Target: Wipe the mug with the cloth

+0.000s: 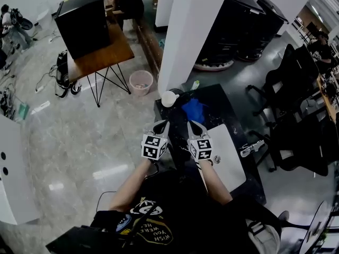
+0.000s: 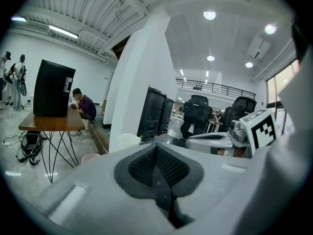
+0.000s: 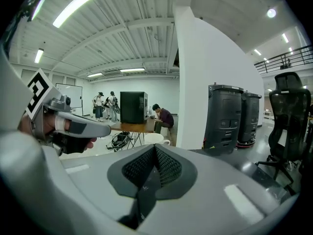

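Note:
A white mug stands at the far left corner of the black table, with a crumpled blue cloth just to its right. My left gripper and right gripper hover side by side over the table's near part, short of both objects and touching neither. In the left gripper view the jaws are shut with nothing between them, and the mug peeks over them. The right gripper's jaws are also shut and empty, the mug showing just beyond.
A white flat board lies on the table's near right. A white pillar rises right behind the table. Left of it are a pink bucket and a wooden table with a seated person. Office chairs crowd the right.

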The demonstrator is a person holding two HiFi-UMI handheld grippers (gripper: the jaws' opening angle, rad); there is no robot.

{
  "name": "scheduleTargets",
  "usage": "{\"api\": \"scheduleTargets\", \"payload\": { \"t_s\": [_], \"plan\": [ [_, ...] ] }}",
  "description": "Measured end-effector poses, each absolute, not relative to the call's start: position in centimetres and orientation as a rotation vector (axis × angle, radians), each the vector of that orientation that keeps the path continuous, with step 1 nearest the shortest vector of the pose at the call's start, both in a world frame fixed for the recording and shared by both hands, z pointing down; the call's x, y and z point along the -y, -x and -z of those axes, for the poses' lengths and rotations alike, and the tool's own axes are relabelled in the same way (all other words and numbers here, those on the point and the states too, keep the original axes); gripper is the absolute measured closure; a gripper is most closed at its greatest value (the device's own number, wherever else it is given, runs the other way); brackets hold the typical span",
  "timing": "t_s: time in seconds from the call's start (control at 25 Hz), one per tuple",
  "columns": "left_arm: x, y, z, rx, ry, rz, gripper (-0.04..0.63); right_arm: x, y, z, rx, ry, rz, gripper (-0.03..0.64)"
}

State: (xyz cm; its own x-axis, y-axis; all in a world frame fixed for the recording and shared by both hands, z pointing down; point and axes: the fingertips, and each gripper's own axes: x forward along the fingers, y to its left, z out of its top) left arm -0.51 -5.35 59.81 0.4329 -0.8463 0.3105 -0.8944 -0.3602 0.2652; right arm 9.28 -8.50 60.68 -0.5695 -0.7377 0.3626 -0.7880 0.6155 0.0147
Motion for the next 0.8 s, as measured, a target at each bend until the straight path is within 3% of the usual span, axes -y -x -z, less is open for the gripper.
{"api": "scheduleTargets", "payload": {
  "t_s": [0.52,0.68,0.8],
  "plan": [
    [9.7,2.6,-66.0,1.413,-2.312,-0.307,0.592,12.8,-8.9,-65.4,2.392,-1.231,-0.244,0.614],
    [10.5,2.7,-66.1,1.348,-2.332,-0.342,0.592,15.1,-9.4,-68.7,2.316,-1.195,-0.37,0.463],
    [11.7,3.7,-65.4,1.331,-2.353,-0.362,0.592,17.8,-10.6,-70.3,2.254,-1.233,-0.449,0.396]
  ]
}}
